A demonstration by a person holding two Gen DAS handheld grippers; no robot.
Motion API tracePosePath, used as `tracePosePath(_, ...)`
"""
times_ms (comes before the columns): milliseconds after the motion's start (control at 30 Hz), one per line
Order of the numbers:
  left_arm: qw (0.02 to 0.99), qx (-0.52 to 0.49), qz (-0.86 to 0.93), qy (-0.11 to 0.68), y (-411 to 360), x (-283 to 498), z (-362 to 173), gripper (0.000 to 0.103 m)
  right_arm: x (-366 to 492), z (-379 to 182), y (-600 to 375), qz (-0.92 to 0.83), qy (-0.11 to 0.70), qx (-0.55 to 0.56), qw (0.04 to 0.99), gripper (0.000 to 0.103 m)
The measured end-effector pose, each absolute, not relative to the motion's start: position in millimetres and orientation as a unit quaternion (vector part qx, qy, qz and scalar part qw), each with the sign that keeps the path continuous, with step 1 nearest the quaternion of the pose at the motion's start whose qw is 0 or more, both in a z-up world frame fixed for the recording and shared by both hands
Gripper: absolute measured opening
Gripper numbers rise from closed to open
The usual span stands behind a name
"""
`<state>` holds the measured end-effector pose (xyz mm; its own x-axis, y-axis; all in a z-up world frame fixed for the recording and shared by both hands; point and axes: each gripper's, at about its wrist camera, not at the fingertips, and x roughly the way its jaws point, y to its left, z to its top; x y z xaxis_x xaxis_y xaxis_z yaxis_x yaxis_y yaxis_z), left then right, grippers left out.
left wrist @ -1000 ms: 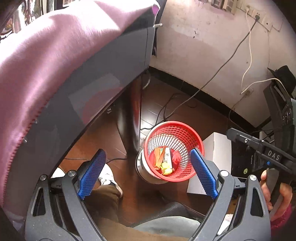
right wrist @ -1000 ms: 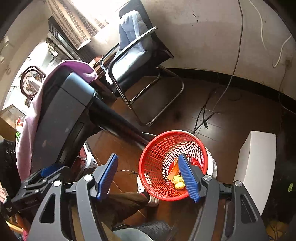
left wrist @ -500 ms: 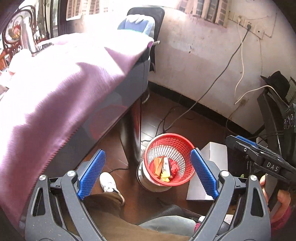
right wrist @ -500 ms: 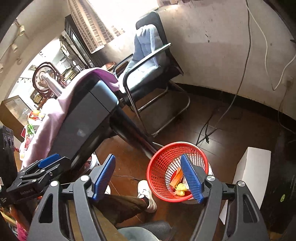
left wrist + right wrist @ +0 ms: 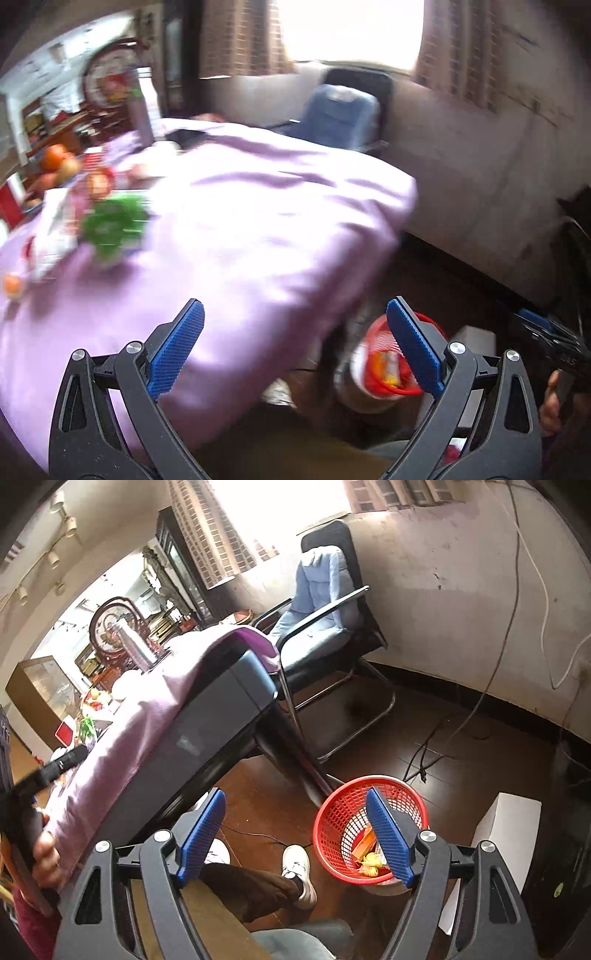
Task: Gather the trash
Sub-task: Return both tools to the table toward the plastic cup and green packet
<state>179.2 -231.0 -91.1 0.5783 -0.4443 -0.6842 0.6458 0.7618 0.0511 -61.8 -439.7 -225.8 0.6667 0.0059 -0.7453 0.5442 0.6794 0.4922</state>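
A red mesh basket (image 5: 340,812) stands on the floor beside the table leg and holds orange and yellow wrappers (image 5: 369,858). It also shows blurred in the left wrist view (image 5: 380,384). My left gripper (image 5: 295,349) is open and empty, raised over the edge of the table with the purple cloth (image 5: 258,229). Blurred items lie on the cloth at far left: a green bunch (image 5: 112,225), white and red packaging (image 5: 51,236), an orange ball (image 5: 11,286). My right gripper (image 5: 295,836) is open and empty, above the floor by the basket.
A black chair with a blue cushion (image 5: 321,602) stands behind the table. A white box (image 5: 506,830) sits right of the basket. Cables (image 5: 443,738) run across the dark floor. My legs and white shoes (image 5: 295,867) are below the right gripper.
The left gripper has risen and swung left from over the basket to above the tabletop, blurring its view. The right gripper has lifted and pulled back from the basket. Both stay open.
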Motion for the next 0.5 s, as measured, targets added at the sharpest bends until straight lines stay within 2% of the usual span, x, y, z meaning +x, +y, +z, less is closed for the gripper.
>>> tracePosePath(333,0.934,0.071,-0.130,0.326,-64,286,-49,0.096,-15,-203,-404,-0.111,0.391,0.332,0.851,0.077)
tracePosePath(500,0.931,0.022,-0.068,0.357,17,338,-47,0.096,26,-186,-375,-0.064,0.394,0.312,0.862,0.078)
